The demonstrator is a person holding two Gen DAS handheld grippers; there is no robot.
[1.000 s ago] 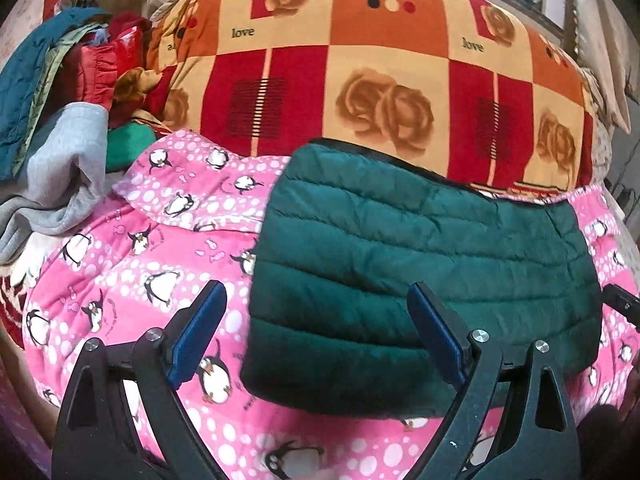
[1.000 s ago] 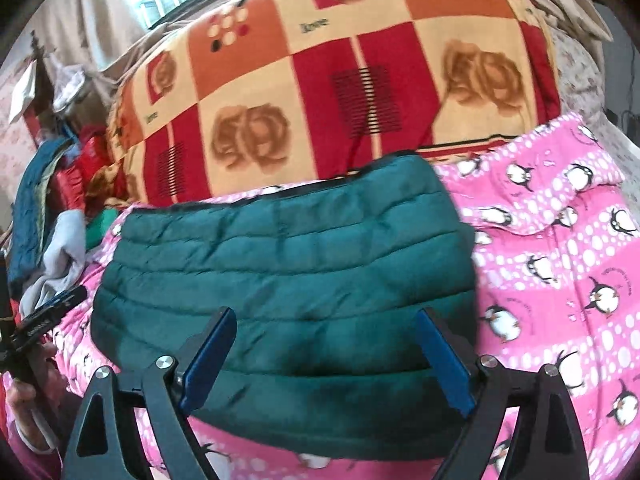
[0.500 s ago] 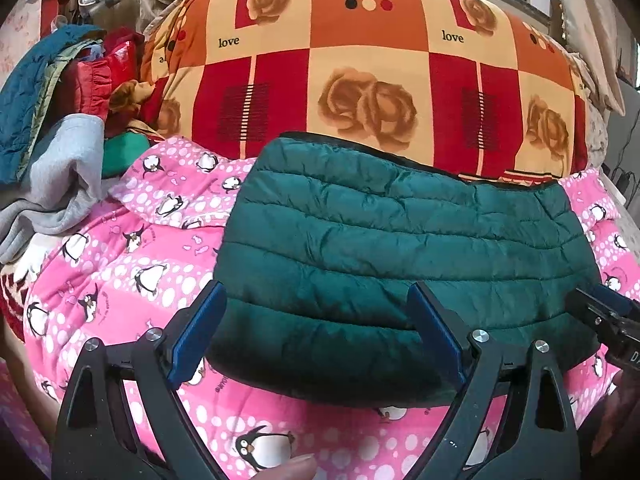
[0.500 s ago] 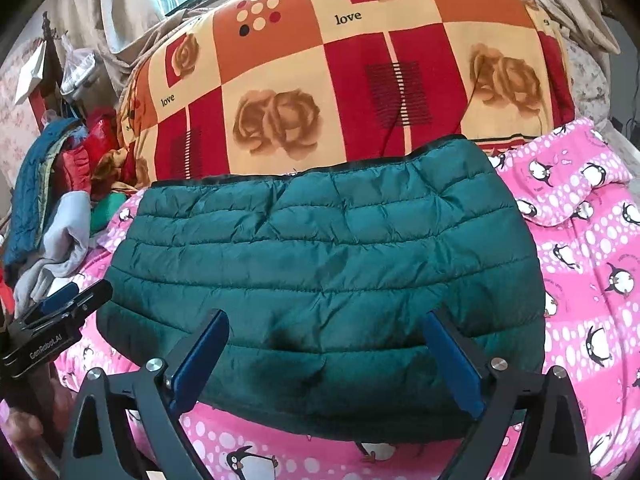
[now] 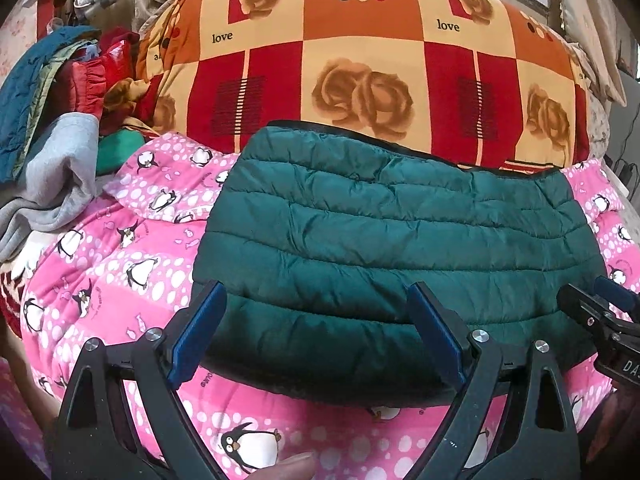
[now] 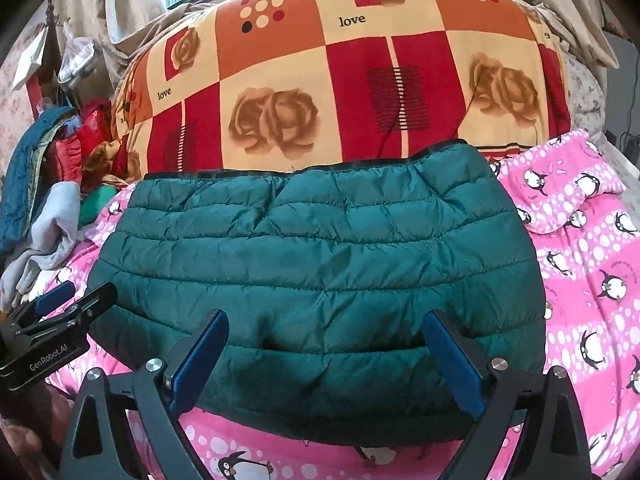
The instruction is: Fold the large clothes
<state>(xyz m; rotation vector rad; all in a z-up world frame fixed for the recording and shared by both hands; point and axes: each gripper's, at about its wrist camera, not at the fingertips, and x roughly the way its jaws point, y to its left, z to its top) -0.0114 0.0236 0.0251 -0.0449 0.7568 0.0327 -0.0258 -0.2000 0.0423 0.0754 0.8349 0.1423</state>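
Note:
A dark green quilted puffer jacket (image 5: pixel 392 240) lies folded into a wide, flat bundle on the pink penguin blanket (image 5: pixel 120 264); it also shows in the right wrist view (image 6: pixel 320 264). My left gripper (image 5: pixel 316 320) is open and empty, hovering just above the jacket's near left edge. My right gripper (image 6: pixel 326 348) is open and empty above the jacket's near edge. Each gripper shows at the side of the other's view: the right one (image 5: pixel 600 320) and the left one (image 6: pixel 60 320).
A big folded quilt (image 5: pixel 360 60) with red, orange and cream squares and roses lies behind the jacket. A heap of clothes (image 5: pixel 52 128), grey, red and blue, is piled at the left. A pink penguin pillow (image 6: pixel 560 184) lies at the right.
Both grippers have shifted sideways and slightly back, so the jacket sits more central in both views. The jacket itself has not moved. Both grippers stay open.

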